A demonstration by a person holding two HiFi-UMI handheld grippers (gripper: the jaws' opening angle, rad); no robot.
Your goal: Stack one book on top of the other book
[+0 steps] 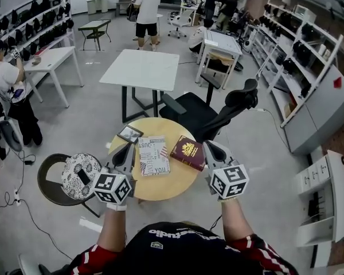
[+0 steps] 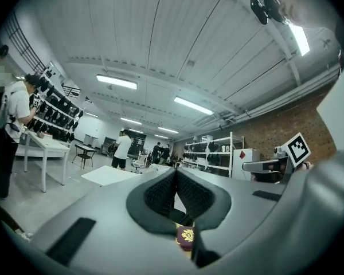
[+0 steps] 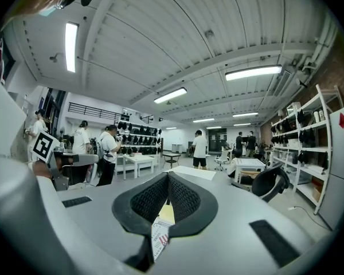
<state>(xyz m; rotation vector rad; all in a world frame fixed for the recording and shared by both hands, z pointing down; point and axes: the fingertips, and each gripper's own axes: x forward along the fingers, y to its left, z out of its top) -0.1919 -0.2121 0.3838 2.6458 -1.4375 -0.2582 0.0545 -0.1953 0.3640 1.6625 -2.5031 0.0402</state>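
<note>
Two books lie side by side on the round wooden table (image 1: 160, 191): a white book (image 1: 154, 155) with printed words on its cover, and to its right a maroon book (image 1: 188, 152) with a gold emblem. My left gripper (image 1: 125, 150) hovers just left of the white book, its jaws shut and empty (image 2: 175, 173). Below those jaws the maroon book (image 2: 186, 236) shows. My right gripper (image 1: 208, 149) sits just right of the maroon book, also shut on nothing (image 3: 168, 176). Under its jaws the white book (image 3: 159, 239) is visible.
A small framed picture (image 1: 129, 133) lies at the table's far left edge. A black office chair (image 1: 218, 110) stands behind the table, and a patterned stool (image 1: 80, 175) stands to its left. Beyond are a white table (image 1: 142, 67), shelving and several people.
</note>
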